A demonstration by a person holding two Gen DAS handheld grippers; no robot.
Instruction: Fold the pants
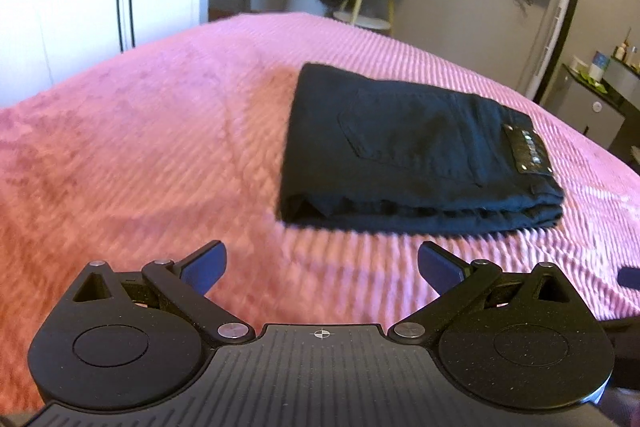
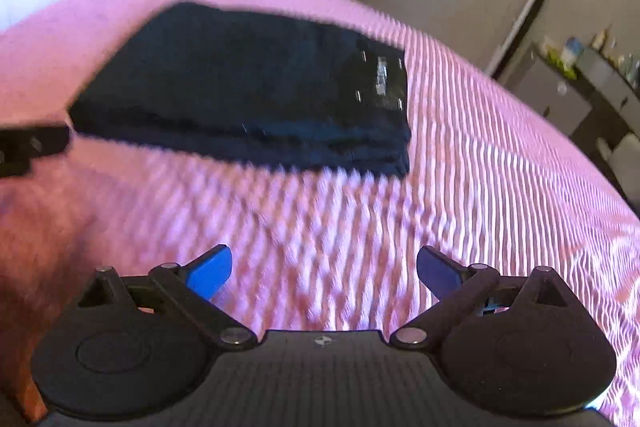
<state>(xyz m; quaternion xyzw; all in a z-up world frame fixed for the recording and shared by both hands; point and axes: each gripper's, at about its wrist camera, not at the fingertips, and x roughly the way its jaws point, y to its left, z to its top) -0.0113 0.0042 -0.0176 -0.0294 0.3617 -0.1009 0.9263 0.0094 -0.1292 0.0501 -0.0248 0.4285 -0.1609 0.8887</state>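
While the black pants (image 1: 420, 151) lie folded into a flat, layered bundle on the pink ribbed blanket (image 1: 160, 147), both claws hang above the blanket with nothing in them. From the left wrist camera the left gripper (image 1: 322, 269) has its blue pads spread wide, the pants well ahead at about one o'clock, their leather waist patch (image 1: 528, 149) at the bundle's right end. From the right wrist camera the right gripper (image 2: 324, 275) is also fully spread and empty, the pants (image 2: 248, 95) ahead at about eleven o'clock, apart from its fingers.
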